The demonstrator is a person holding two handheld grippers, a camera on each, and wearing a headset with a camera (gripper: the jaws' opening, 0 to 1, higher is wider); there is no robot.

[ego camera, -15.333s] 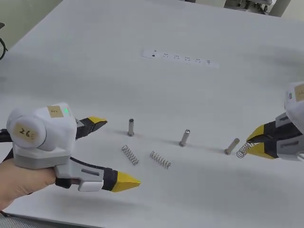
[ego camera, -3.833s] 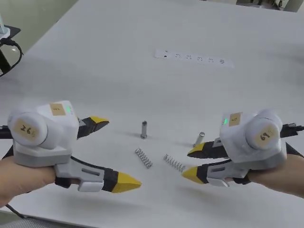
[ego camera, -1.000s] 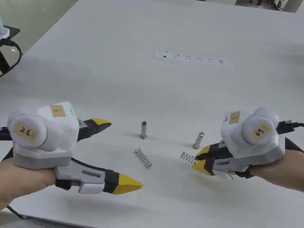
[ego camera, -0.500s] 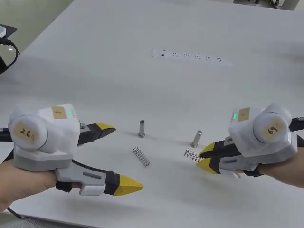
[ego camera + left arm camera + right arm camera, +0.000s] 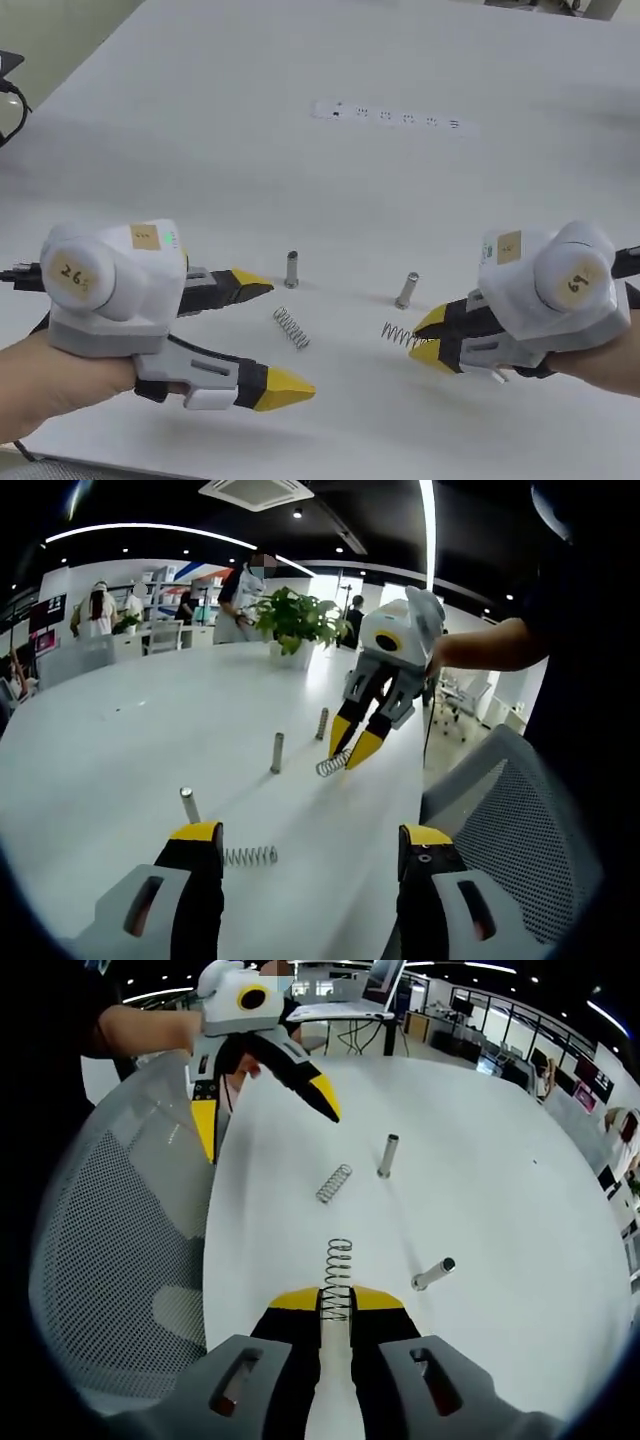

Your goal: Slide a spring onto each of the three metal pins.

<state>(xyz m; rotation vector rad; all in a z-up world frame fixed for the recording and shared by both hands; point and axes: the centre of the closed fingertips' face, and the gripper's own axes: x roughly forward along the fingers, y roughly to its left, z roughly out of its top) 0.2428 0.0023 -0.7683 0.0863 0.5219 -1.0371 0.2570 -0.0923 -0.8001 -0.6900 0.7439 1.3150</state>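
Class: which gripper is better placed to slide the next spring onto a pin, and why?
Right, most likely. The right gripper is shut on a spring whose free end lies close to the nearest pin. The left gripper is open and holds nothing; the loose spring is not yet picked up.

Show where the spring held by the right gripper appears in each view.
Head view: the spring is right of centre, at the tips of the right gripper.
Left gripper view: near the centre, under that gripper's tips.
Right gripper view: bottom centre, between the jaws.
Shared landmark: the loose spring lying on the table.
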